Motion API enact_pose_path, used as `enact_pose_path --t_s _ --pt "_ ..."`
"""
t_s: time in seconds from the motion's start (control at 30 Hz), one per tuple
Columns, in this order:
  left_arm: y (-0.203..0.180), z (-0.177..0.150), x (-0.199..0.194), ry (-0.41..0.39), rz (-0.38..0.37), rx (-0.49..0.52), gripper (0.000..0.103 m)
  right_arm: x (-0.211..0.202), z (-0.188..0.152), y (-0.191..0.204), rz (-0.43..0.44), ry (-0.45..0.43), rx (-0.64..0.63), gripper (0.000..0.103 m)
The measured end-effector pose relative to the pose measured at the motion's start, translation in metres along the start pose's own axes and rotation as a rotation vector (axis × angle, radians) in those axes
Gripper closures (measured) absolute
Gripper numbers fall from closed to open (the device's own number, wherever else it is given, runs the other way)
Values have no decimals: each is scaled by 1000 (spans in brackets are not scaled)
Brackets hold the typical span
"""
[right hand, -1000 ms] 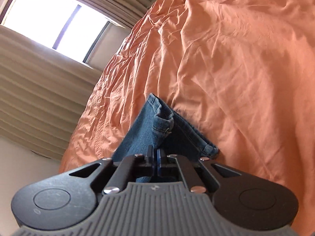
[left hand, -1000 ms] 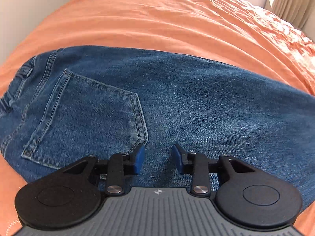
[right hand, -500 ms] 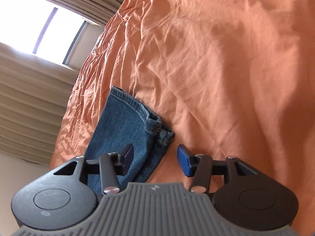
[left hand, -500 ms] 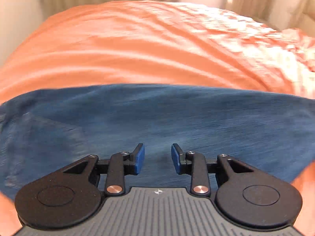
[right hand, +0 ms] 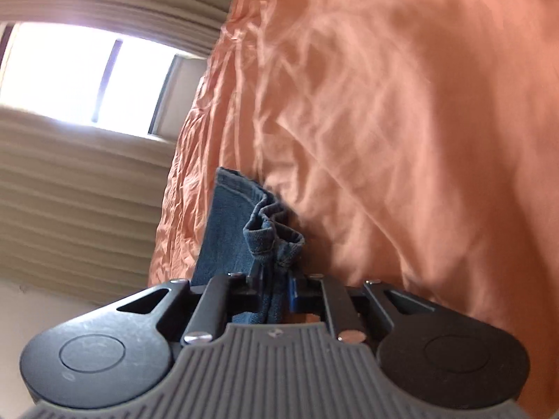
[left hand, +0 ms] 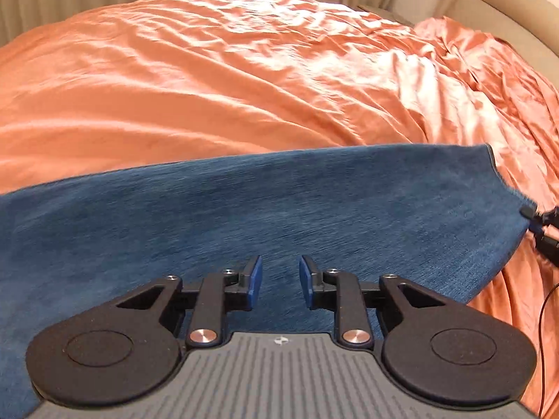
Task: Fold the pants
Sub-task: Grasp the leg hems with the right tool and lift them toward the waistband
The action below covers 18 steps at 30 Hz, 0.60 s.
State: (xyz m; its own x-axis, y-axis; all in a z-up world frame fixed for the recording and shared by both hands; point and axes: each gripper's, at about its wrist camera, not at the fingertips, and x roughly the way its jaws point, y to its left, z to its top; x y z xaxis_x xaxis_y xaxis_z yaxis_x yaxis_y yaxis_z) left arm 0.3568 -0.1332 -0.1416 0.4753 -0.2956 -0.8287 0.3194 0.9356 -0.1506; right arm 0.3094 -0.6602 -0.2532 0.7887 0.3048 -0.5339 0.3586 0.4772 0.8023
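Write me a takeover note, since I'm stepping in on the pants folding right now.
Right gripper: jaws just closed, now shut on the bunched hem of the jeans.
Left gripper: jaws just narrowing, open, nothing between them, above the leg.
Jeans lie stretched across the orange bedspread.
Done: hem gripped.
Left: probably grip with the left gripper, then fold the leg end over.

An orange bedspread (left hand: 216,80) covers the bed, creased and shiny where daylight strikes it ahead of the left gripper. Pale pleated curtains (right hand: 70,181) hang beyond the bed's far edge, parted around a bright window (right hand: 87,76). A beige padded headboard (left hand: 503,17) curves at upper right.
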Motion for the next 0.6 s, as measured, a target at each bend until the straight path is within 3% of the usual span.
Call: enact_pose_path --t_s 0.27,0.43,0.6 --pt "-45 42 72 6 -40 55 82 2 2 7 -35 29 -78 97" --pt "-65 76 112 22 20 88 92 3 2 -5 -37 44 -64 97" --pt "-72 80 127 52 64 115 95 8 1 -2 -52 45 -83 96"
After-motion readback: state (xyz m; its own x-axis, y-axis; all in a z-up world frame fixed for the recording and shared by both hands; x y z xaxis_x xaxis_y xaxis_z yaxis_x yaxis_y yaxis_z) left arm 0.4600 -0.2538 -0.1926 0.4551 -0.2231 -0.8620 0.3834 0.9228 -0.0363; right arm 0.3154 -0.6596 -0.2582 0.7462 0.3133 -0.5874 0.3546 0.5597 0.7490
